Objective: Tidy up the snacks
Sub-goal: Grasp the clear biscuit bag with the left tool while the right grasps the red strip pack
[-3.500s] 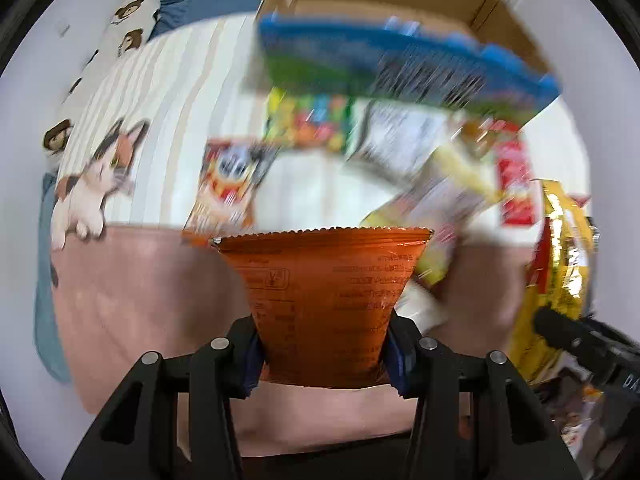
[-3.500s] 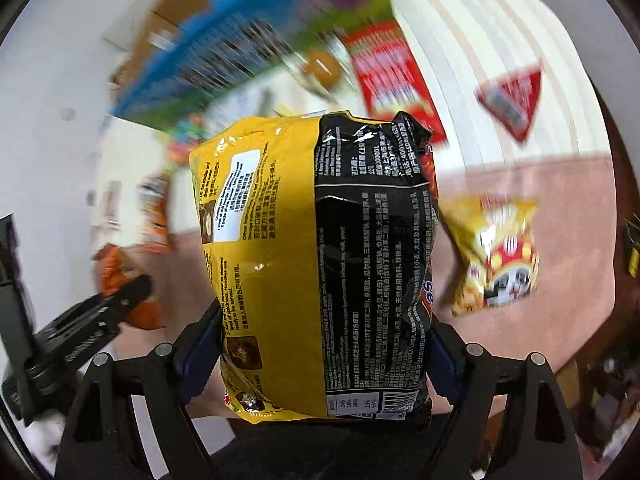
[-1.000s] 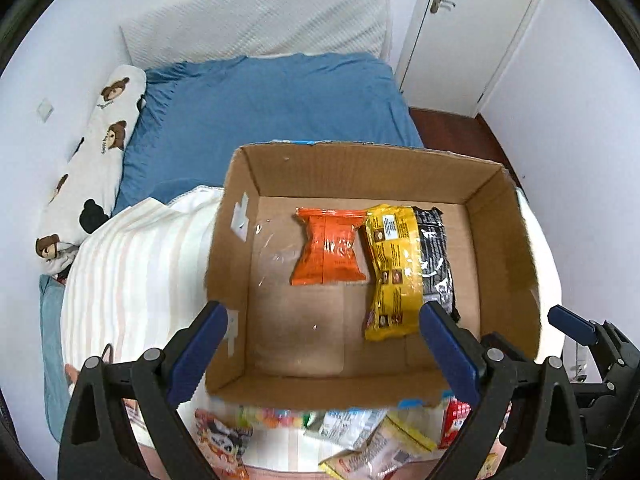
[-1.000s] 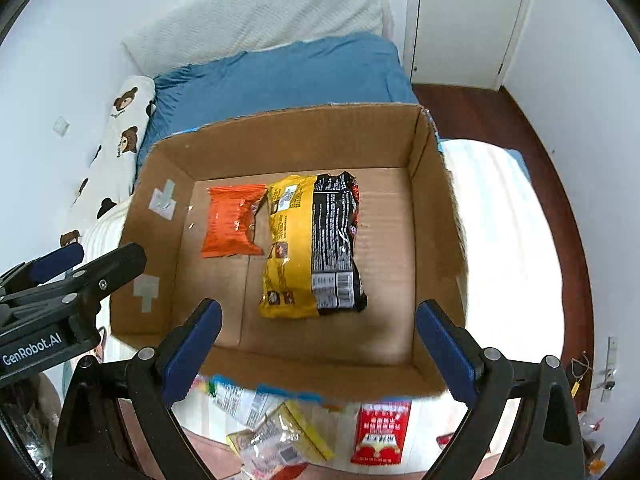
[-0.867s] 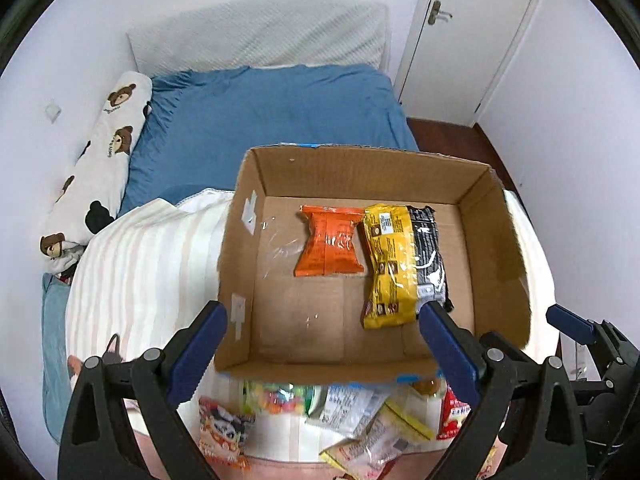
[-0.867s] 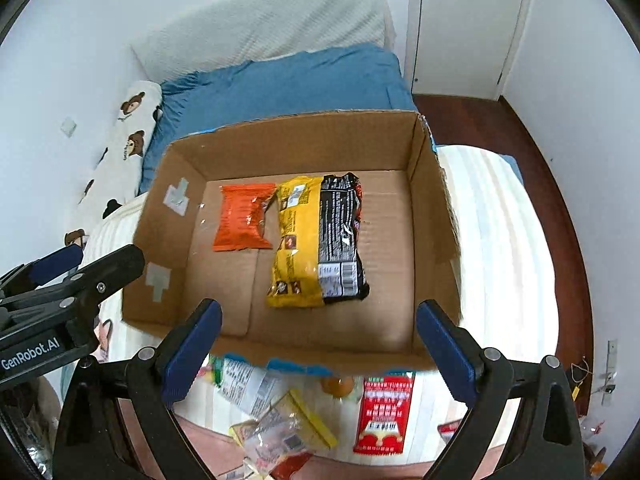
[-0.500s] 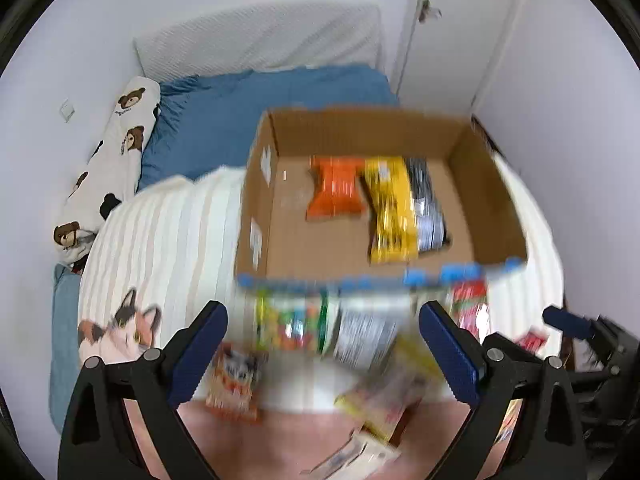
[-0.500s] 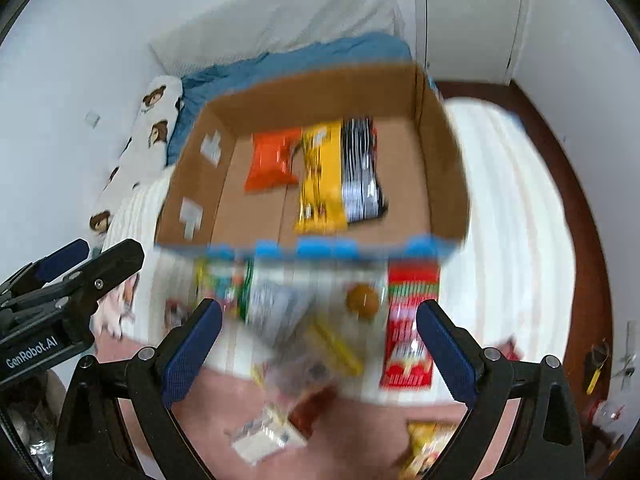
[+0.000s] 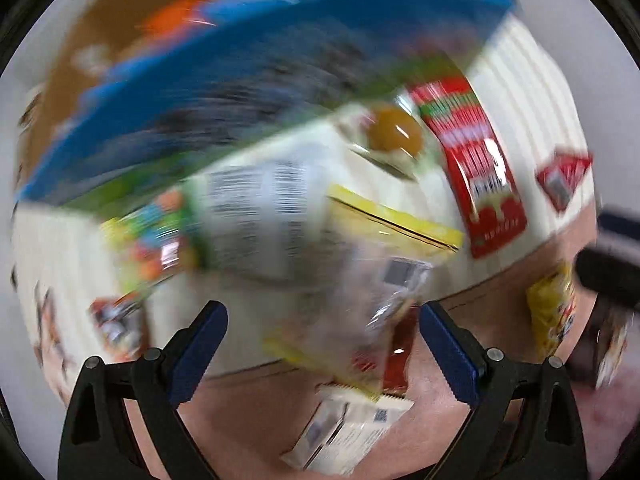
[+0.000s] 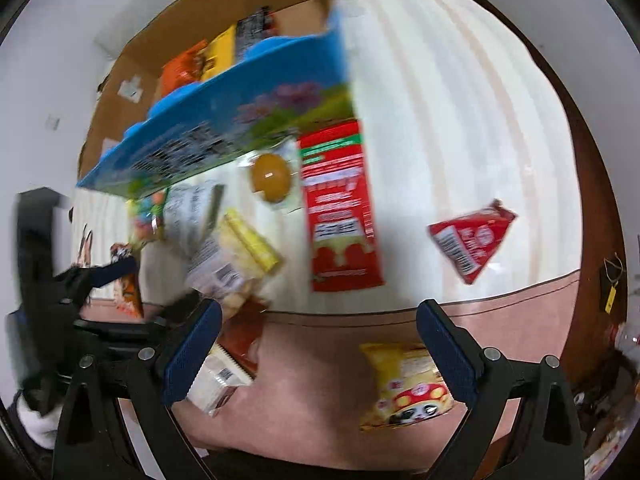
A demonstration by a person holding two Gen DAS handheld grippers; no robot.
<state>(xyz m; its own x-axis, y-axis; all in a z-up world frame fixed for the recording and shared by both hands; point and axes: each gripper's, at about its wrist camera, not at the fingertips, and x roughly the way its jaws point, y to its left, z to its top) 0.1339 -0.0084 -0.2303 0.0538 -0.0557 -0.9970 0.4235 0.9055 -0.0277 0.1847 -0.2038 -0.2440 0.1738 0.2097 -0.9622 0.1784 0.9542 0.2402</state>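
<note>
Both grippers have their jaws wide and hold nothing. Ahead of the left gripper [image 9: 322, 332], between its jaws, lies a clear packet with a yellow edge [image 9: 384, 236], much blurred. The right gripper [image 10: 318, 336] hangs over the bed; a yellow snack bag [image 10: 404, 386] lies between its jaws. Farther ahead are a long red packet [image 10: 340, 208] and the cardboard box [image 10: 224, 128], holding an orange packet [image 10: 180, 70].
</note>
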